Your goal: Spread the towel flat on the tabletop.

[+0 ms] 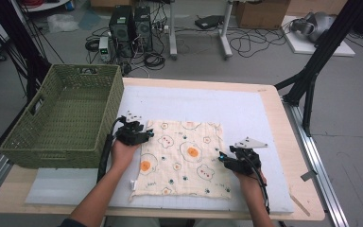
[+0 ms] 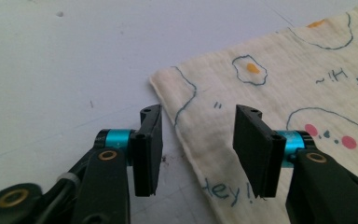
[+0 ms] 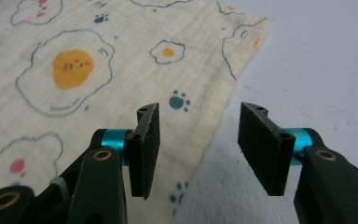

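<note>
I see a soft, crinkled woven cloth [image 1: 182, 158], matt cream with printed eggs, lying on a smooth matt white mat [image 1: 246, 109] that covers a pale wooden table [image 1: 283, 123]. The basket [image 1: 64, 118] looks like green woven wicker, rough and ribbed. My left gripper [image 2: 198, 142] and right gripper [image 3: 198, 149] show matt black plastic jaws with grainy pads, glossy blue anodised metal collars and brass-coloured rivets.

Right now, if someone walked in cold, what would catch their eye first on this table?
The cream cloth printed with fried eggs and paw marks, lying flat at the middle of the white mat, draws the eye first. The left claw and the right claw each sit open at the cloth's side edges. A big green woven basket stands at the table's left end.
</note>
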A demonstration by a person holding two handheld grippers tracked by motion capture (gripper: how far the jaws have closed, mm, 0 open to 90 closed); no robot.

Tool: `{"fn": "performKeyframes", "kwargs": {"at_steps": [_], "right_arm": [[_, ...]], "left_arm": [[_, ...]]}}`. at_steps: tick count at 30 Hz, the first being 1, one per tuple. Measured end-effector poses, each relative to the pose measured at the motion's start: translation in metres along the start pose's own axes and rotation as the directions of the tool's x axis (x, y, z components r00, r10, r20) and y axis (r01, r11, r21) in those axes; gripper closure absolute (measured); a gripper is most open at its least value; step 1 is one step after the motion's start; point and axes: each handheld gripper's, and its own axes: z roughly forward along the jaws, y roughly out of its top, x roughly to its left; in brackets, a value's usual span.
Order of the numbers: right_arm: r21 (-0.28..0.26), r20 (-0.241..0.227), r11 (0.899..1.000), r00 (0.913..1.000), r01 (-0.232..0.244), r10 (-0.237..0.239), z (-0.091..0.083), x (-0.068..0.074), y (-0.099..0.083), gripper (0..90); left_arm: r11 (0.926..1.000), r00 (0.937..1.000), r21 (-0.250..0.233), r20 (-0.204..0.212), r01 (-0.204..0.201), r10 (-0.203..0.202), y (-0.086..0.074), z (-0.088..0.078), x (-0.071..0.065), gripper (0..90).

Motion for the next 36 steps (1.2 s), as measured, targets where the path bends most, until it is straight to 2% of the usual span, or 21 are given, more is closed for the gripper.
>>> {"fn": "performKeyframes", "kwargs": {"at_steps": [3,4,5,6,7,9,10,12,14,15,16,17,18,20,21,22,23,28,34,35,36], "right_arm": [[0.010,-0.021,0.999,0.9991,-0.036,0.036,0.009,-0.003,0.002,52.1],[0.035,-0.015,0.999,0.9990,-0.042,0.042,0.017,-0.004,0.003,61.5],[0.035,-0.015,0.999,0.9990,-0.042,0.042,0.017,-0.004,0.003,61.5],[0.032,-0.003,0.999,0.9998,-0.019,0.019,0.016,-0.006,0.004,78.3],[0.036,-0.002,0.999,0.9999,-0.012,0.013,0.015,-0.007,0.004,83.6],[0.057,0.043,0.998,0.9989,0.013,-0.015,0.013,-0.007,0.004,85.9],[0.057,0.043,0.998,0.9989,0.013,-0.015,0.013,-0.007,0.004,85.9],[0.059,0.071,0.998,0.9971,0.021,-0.025,0.010,-0.007,0.004,76.4],[0.040,0.068,0.998,0.9966,0.044,-0.047,0.007,-0.006,0.003,66.3],[0.040,0.068,0.998,0.9966,0.044,-0.047,0.007,-0.006,0.003,66.3],[0.011,0.064,0.998,0.9962,0.058,-0.058,0.002,-0.007,0.002,54.2],[0.011,0.064,0.998,0.9962,0.058,-0.058,0.002,-0.007,0.002,54.2],[-0.029,0.038,0.998,0.9980,0.051,-0.050,-0.005,-0.009,0.001,44.6],[-0.044,0.033,0.997,0.9977,0.061,-0.060,-0.008,-0.010,0.001,41.0],[-0.061,0.028,0.996,0.9972,0.070,-0.069,-0.014,-0.011,0.001,35.0],[-0.061,0.028,0.996,0.9972,0.070,-0.069,-0.014,-0.011,0.001,35.0],[-0.085,0.022,0.994,0.9971,0.075,-0.073,-0.021,-0.013,0.000,27.7],[-0.129,0.012,0.988,0.9963,0.086,-0.085,-0.036,-0.020,-0.003,17.3],[-0.157,0.004,0.983,0.9954,0.096,-0.096,-0.046,-0.022,-0.006,13.1],[-0.168,0.035,0.978,0.9925,0.122,-0.117,-0.050,-0.020,-0.005,12.3],[-0.175,0.037,0.978,0.9929,0.118,-0.113,-0.052,-0.019,-0.004,12.1]], "left_arm": [[1.0000,0.9999,0.001,0.013,-0.001,0.001,-0.001,-0.001,0.001,51.5],[1.0000,0.9999,-0.001,0.015,-0.001,0.001,-0.001,-0.002,0.002,51.6],[1.0000,0.9997,-0.008,0.023,0.001,-0.001,-0.001,-0.002,0.002,51.8],[0.9999,0.9994,-0.004,0.030,-0.015,0.015,-0.002,-0.002,0.000,52.9],[0.9998,0.9992,0.005,0.033,-0.021,0.020,-0.002,-0.001,0.000,55.3],[0.9992,0.9992,0.021,0.022,-0.034,0.034,-0.003,0.001,-0.002,55.4],[0.9992,0.9992,0.021,0.022,-0.034,0.034,-0.003,0.001,-0.002,54.7],[0.9992,0.9992,0.014,0.014,-0.038,0.037,-0.002,0.001,-0.003,53.1],[0.9996,0.9994,0.004,0.019,-0.029,0.029,-0.002,-0.001,-0.003,49.9],[0.9997,0.9993,-0.009,0.029,-0.024,0.024,-0.001,-0.002,-0.002,49.9],[0.9996,0.9989,-0.027,0.046,-0.012,0.013,-0.001,-0.005,-0.002,43.0],[0.9983,0.9979,-0.059,0.064,0.006,-0.003,0.000,-0.008,-0.001,43.0],[0.9944,0.9946,-0.100,0.101,0.034,-0.024,0.001,-0.014,0.000,33.8],[0.9922,0.9936,-0.119,0.110,0.038,-0.025,0.001,-0.017,-0.001,29.0],[0.9870,0.9905,-0.153,0.135,0.050,-0.029,0.001,-0.023,-0.002,18.6],[0.9870,0.9905,-0.153,0.135,0.050,-0.029,0.001,-0.023,-0.002,18.1],[0.9838,0.9876,-0.172,0.155,0.051,-0.024,0.001,-0.027,-0.002,18.1],[0.9729,0.9792,-0.230,0.202,0.027,0.021,-0.001,-0.044,-0.006,18.1],[0.9632,0.9718,-0.269,0.227,-0.002,0.065,-0.007,-0.062,-0.011,19.8],[0.9618,0.9700,-0.274,0.232,-0.006,0.072,-0.008,-0.065,-0.011,19.8],[0.9597,0.9680,-0.281,0.239,-0.008,0.077,-0.010,-0.070,-0.010,19.8]]}}
